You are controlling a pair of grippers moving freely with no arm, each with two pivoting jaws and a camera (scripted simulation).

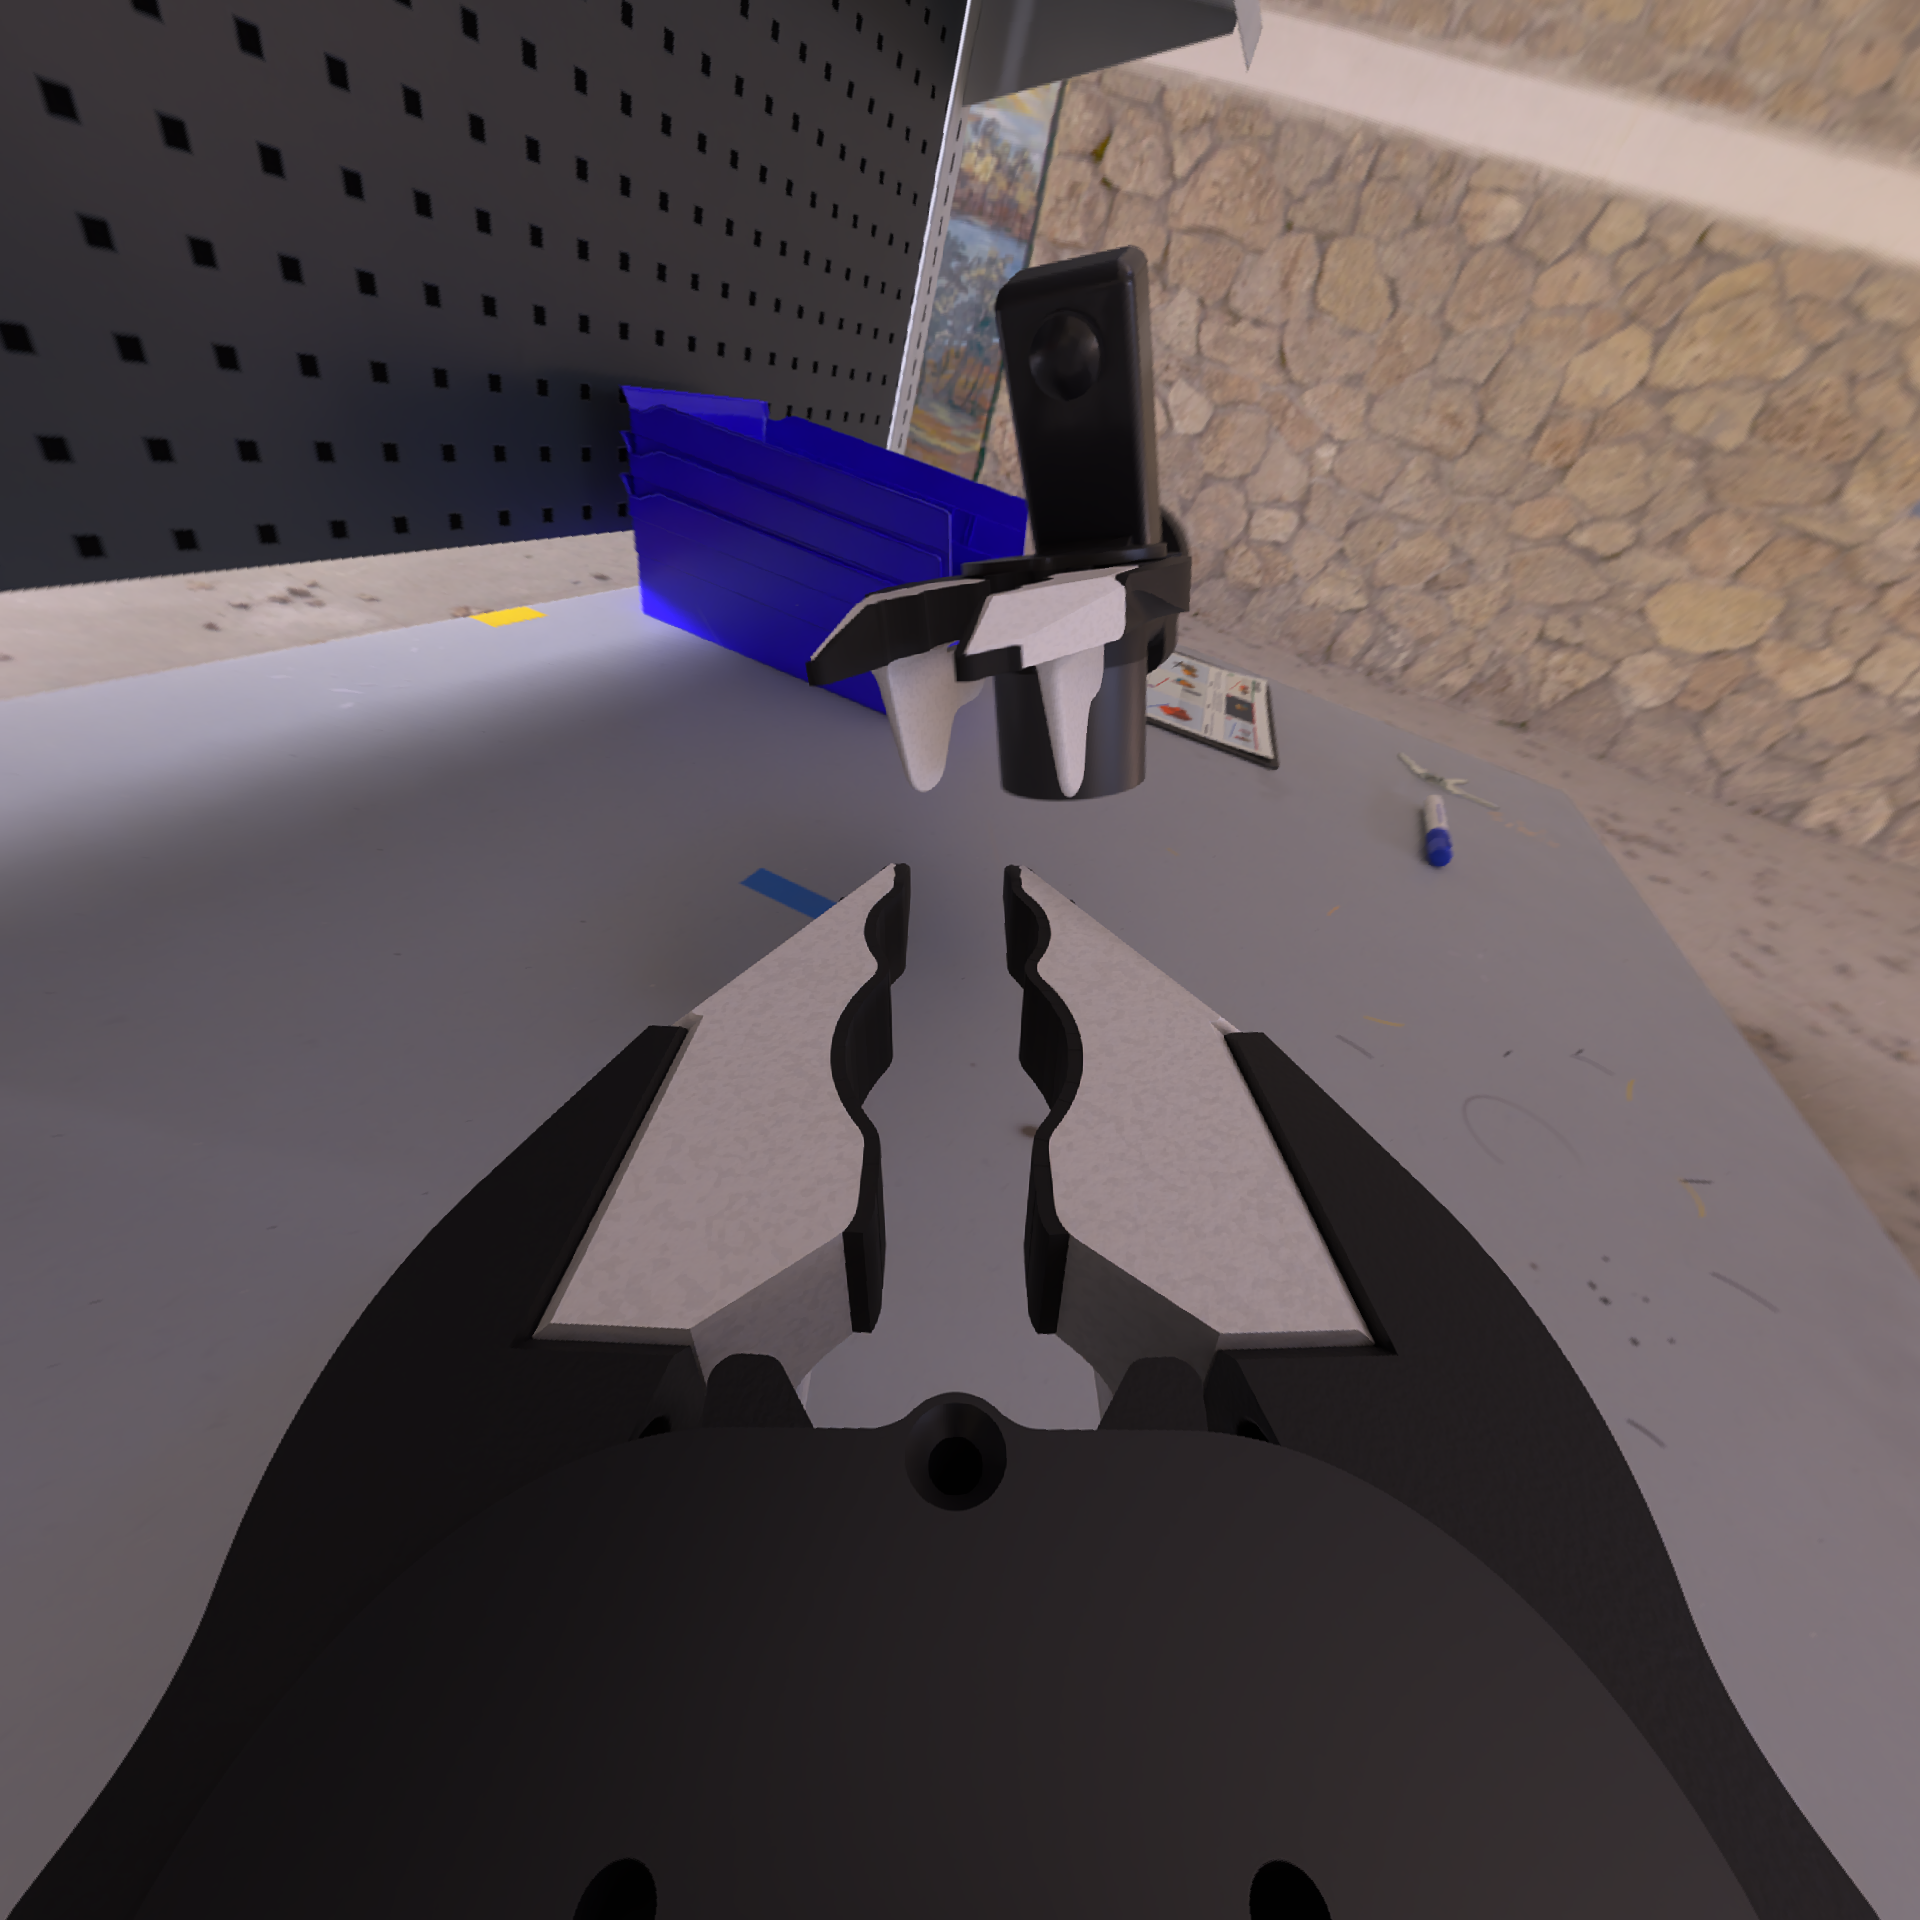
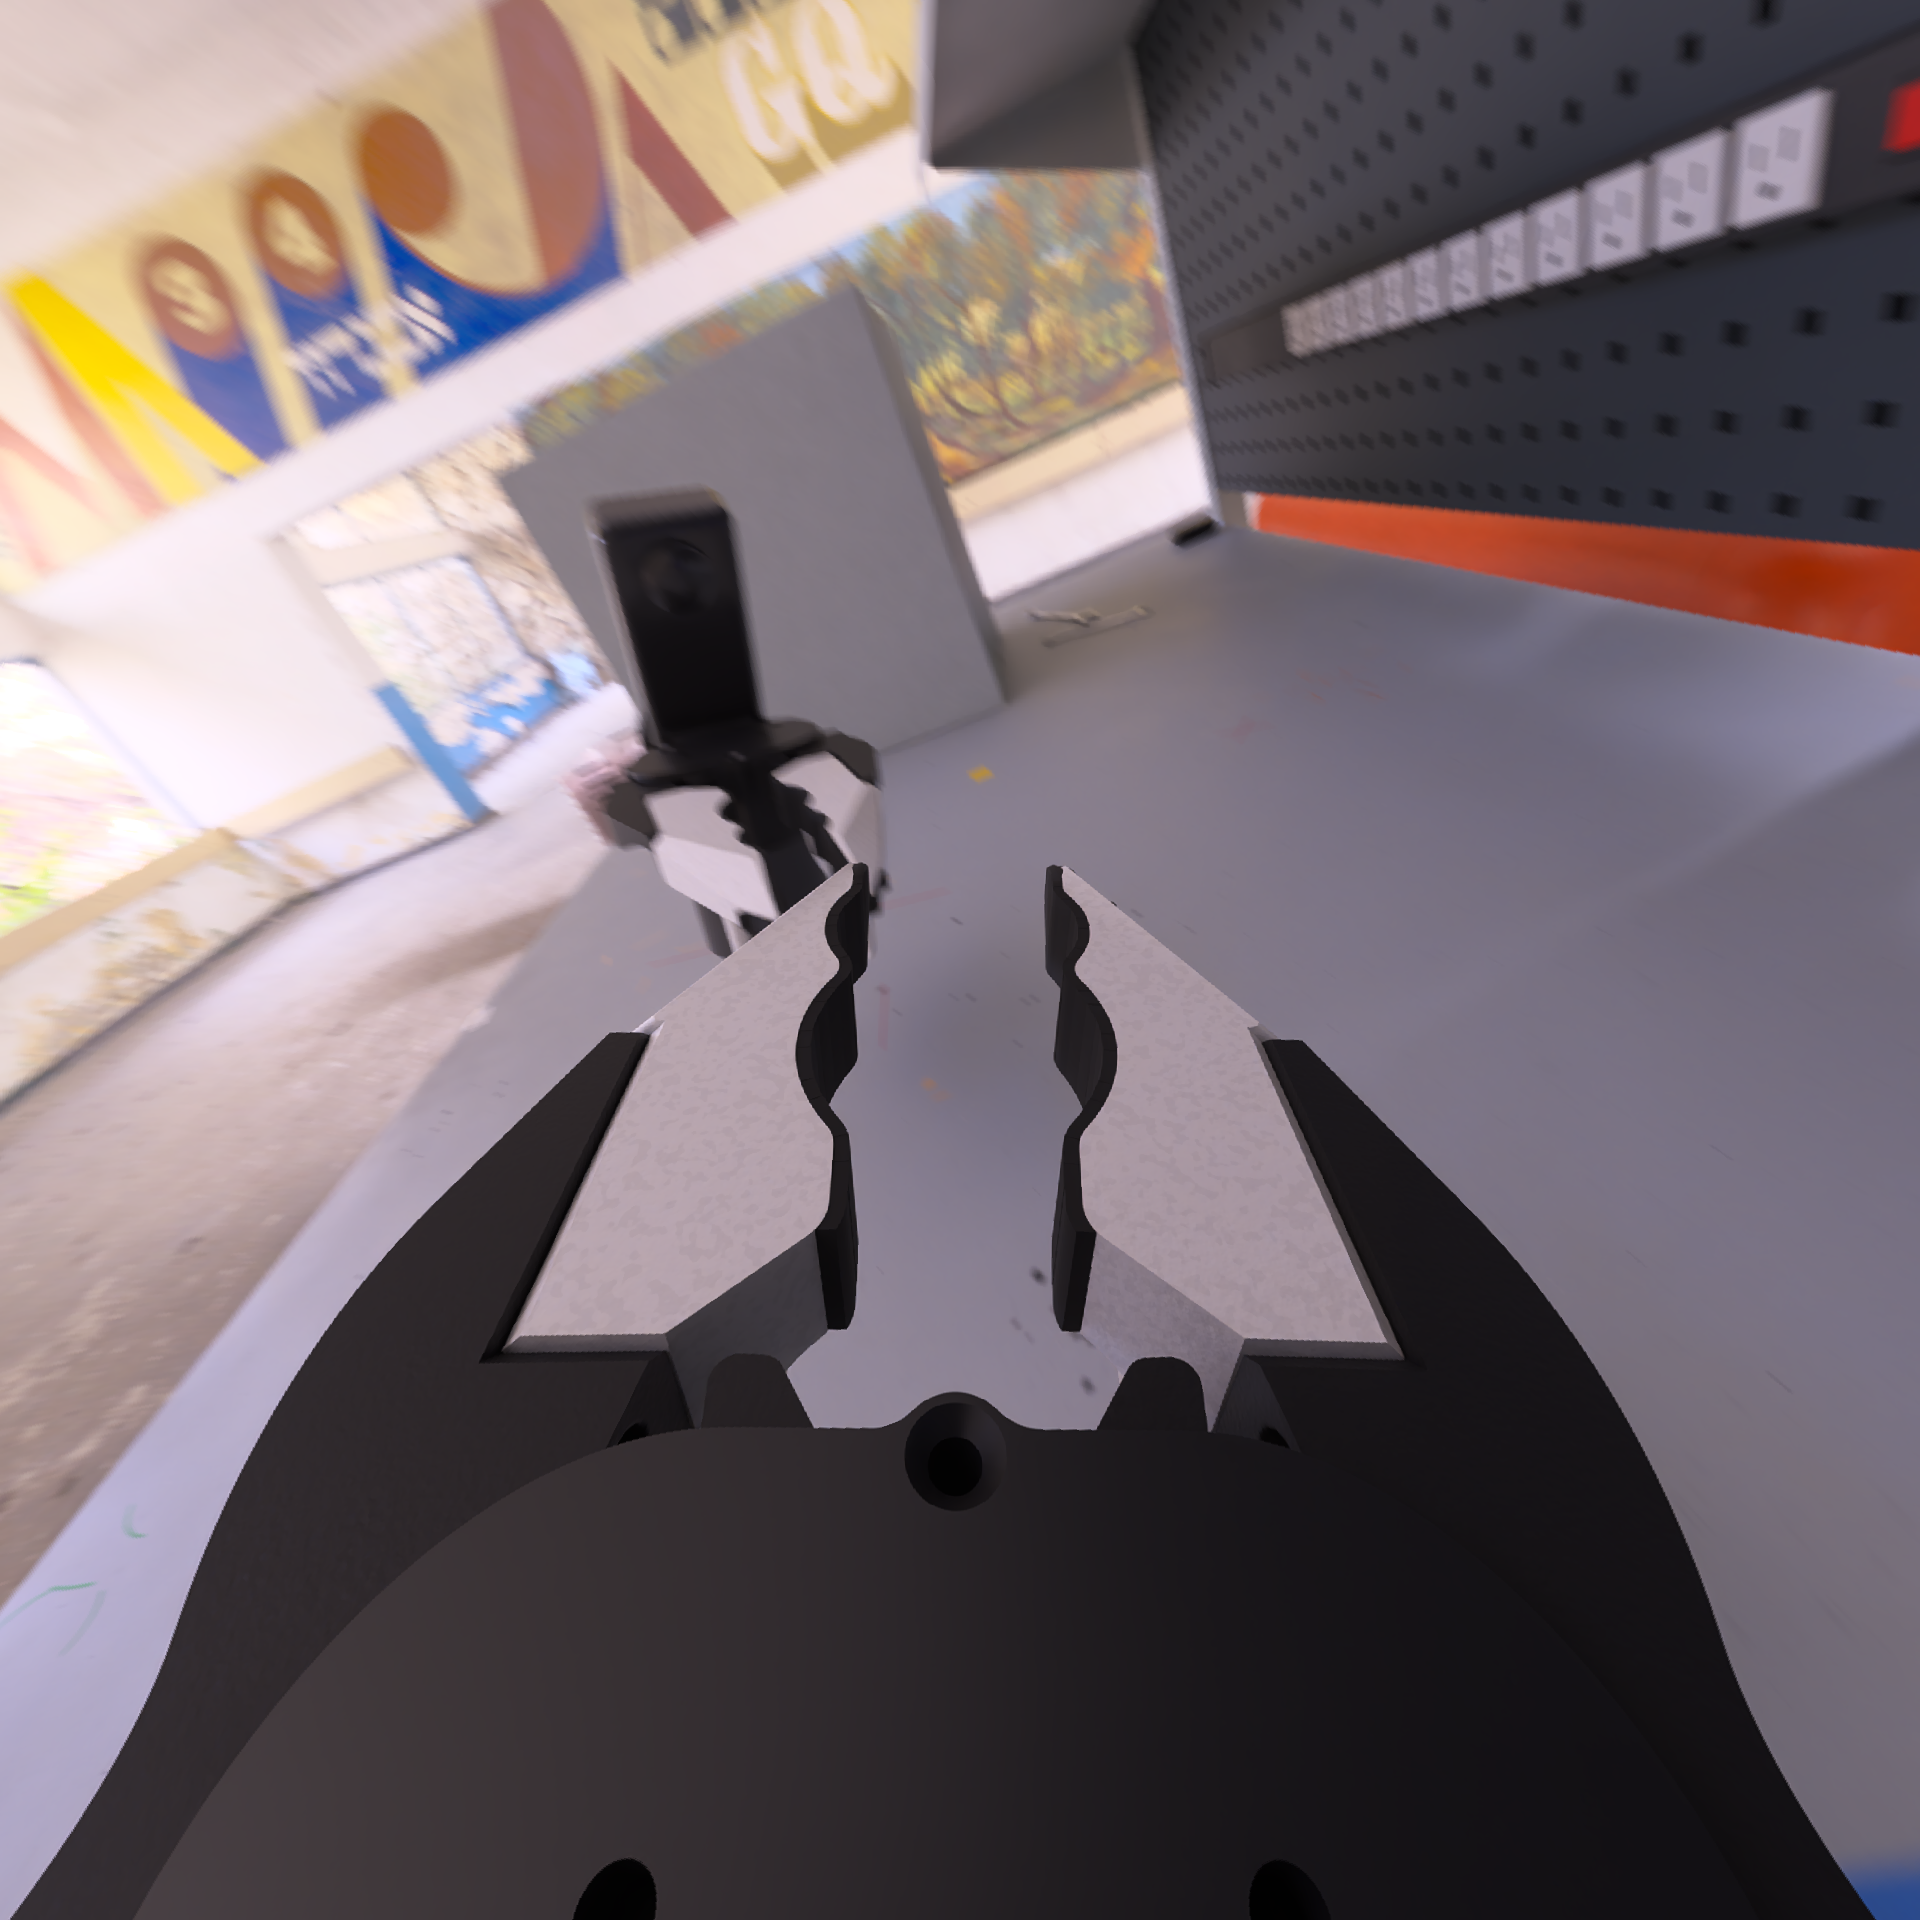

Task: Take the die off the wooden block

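Observation:
No die and no wooden block show in either view. My left gripper (image 1: 956,875) is open and empty, low over the grey table (image 1: 416,935). My right gripper (image 2: 956,883) is open and empty too, with a wider gap. In the left wrist view the right gripper (image 1: 995,777) hangs ahead above the table, its white fingers (image 1: 925,738) pointing down and apart. In the right wrist view the left gripper (image 2: 774,862) shows ahead on the left, partly hidden behind my own left finger.
Stacked blue bins (image 1: 810,530) stand against the dark pegboard (image 1: 416,260). A blue marker (image 1: 1437,831), a printed card (image 1: 1216,707) and a blue tape strip (image 1: 784,891) lie on the table. A grey upright panel (image 2: 810,520) and a socket strip (image 2: 1558,229) show in the right wrist view.

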